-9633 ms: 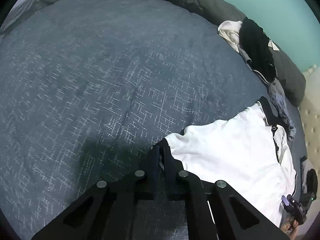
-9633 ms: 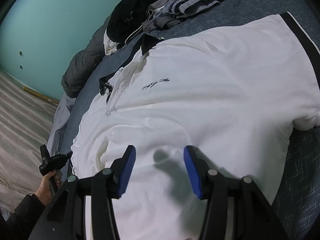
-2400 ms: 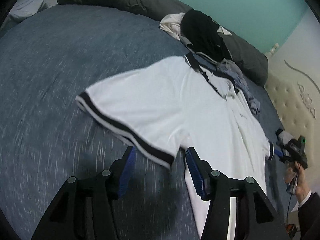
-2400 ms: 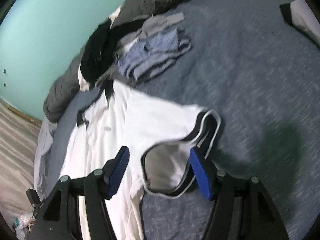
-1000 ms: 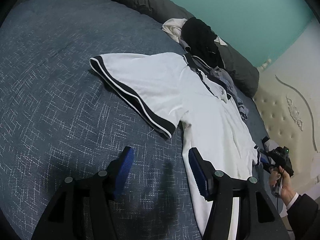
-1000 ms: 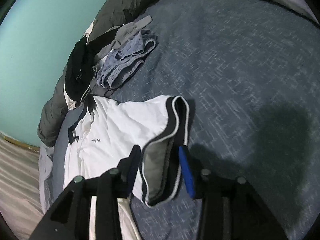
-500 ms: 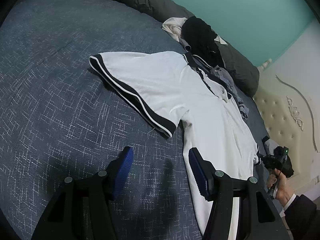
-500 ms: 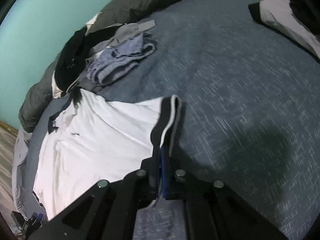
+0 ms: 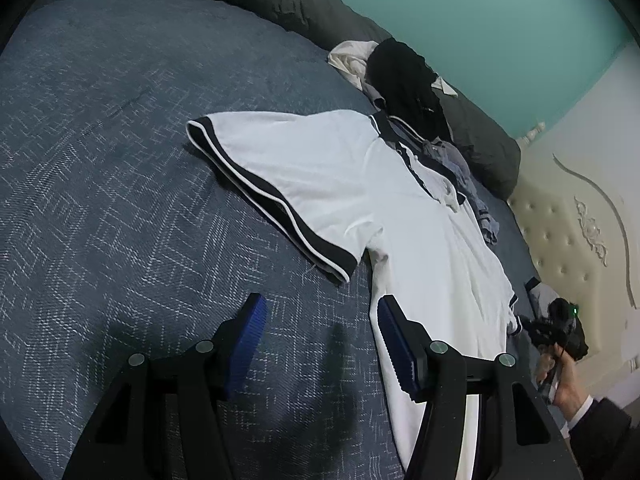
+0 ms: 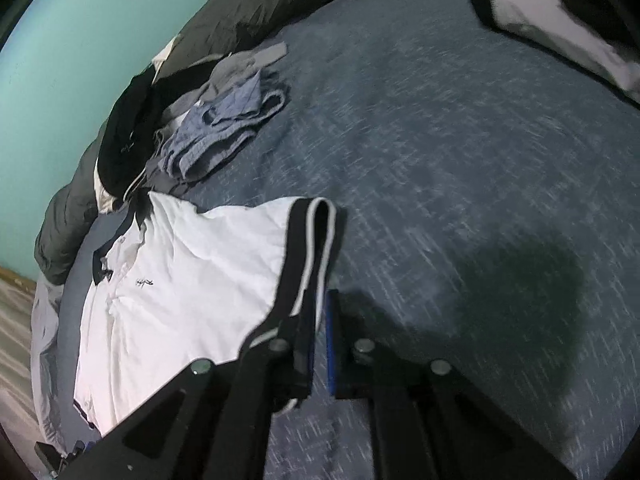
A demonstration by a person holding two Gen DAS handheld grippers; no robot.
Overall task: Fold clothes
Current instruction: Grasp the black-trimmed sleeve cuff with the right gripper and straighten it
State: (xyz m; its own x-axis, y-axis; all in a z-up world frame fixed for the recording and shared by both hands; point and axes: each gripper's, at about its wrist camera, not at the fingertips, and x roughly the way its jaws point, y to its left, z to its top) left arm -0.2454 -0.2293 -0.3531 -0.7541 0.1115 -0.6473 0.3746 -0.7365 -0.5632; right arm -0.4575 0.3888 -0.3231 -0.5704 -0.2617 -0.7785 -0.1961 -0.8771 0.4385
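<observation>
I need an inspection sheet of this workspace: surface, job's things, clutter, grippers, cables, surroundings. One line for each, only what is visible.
Surface: blue patterned bedspread, soft, mostly bare on the left.
Job's things: white polo shirt with black trim, lying flat, both sleeves spread out.
Clutter: pile of clothes near the collar, black garment on top; dark grey duvet rolled along the far edge.
Grippers: left gripper open above the bedspread, holding nothing; right gripper with the sleeve cuff between its jaws, which are opening slightly.
Cables: nothing seen.
Surroundings: teal wall; cream tufted headboard; person's hand on the right gripper's handle.
</observation>
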